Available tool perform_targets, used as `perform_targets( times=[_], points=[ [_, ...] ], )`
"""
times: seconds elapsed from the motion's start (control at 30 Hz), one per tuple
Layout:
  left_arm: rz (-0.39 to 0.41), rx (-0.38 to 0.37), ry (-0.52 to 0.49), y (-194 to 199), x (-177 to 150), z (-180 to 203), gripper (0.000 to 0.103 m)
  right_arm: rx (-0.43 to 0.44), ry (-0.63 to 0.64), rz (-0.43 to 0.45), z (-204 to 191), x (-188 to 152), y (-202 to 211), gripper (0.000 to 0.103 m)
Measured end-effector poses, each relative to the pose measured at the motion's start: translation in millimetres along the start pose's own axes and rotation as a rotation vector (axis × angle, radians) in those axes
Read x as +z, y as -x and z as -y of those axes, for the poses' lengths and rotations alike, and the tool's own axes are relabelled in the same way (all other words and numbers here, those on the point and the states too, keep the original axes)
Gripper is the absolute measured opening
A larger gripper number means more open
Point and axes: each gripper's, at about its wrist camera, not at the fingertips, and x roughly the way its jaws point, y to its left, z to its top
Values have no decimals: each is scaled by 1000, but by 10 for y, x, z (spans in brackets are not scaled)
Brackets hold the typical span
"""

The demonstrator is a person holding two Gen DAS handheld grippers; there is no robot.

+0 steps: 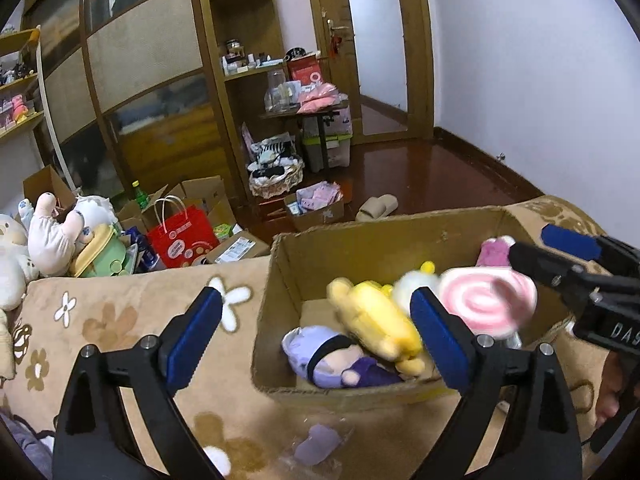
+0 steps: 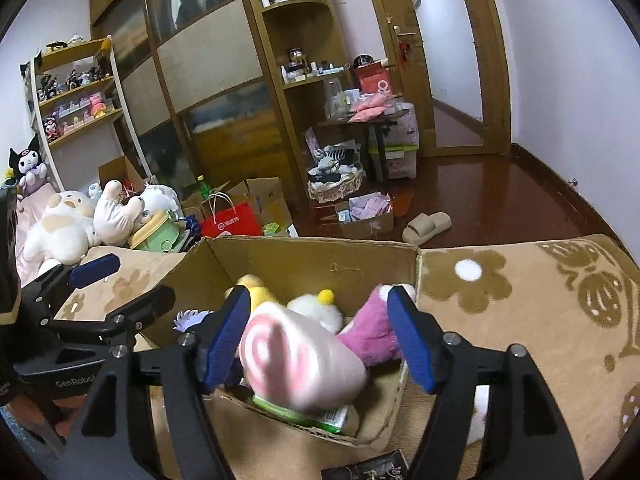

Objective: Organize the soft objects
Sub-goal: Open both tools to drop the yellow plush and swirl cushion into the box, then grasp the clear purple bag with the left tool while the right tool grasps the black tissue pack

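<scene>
On the far left edge of the bed, beyond the tan flower-patterned blanket point(image 1: 120, 320), large white and pink plush animals point(image 1: 52, 236) lie heaped, not yet sorted. The left tongs point(image 1: 316, 332) hang with their blue pads wide apart and nothing between them, probably because the long yellow plush toy point(image 1: 376, 320) just past them has been let go into the open brown cardboard box point(image 1: 360, 244). That box sits on the blanket near the bed's front edge and serves as the collecting bin: a purple-haired plush doll point(image 1: 336, 360) lies in its near left corner, the yellow toy leans over it, and a white fluffy plush with yellow tip point(image 2: 320, 308) sits behind. Farther right, the right tongs point(image 2: 320, 340) are parted, and the blurred pink-and-white swirl roll cushion point(image 2: 300, 364) seems to be dropping free between them. A magenta plush point(image 2: 372, 336) fills the box's right corner
</scene>
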Motion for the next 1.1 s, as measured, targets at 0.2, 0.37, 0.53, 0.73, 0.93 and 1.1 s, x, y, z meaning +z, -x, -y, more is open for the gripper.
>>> perform_targets(
  times=[0.2,0.37,0.53,0.73,0.93,1.1],
  points=[
    [-27,11,8,60,-67,-71,94,-6,-11,-6,4,-8,59,88],
    [-26,33,3,165,-88,-70,94,-33,28,-10,-42,-28,138,90],
    [-25,50,15,288,-100,-120,94,-40,37,-6,-85,-40,231,95],
    [-30,55,11,438,-122,-139,94,-60,50,-15,-120,-75,351,98],
    [-37,55,10,580,-182,-154,94,-82,35,-11,-125,-138,542,103],
    [-42,56,20,675,-223,-170,94,-109,28,-16,-90,-185,664,103]
  ],
)
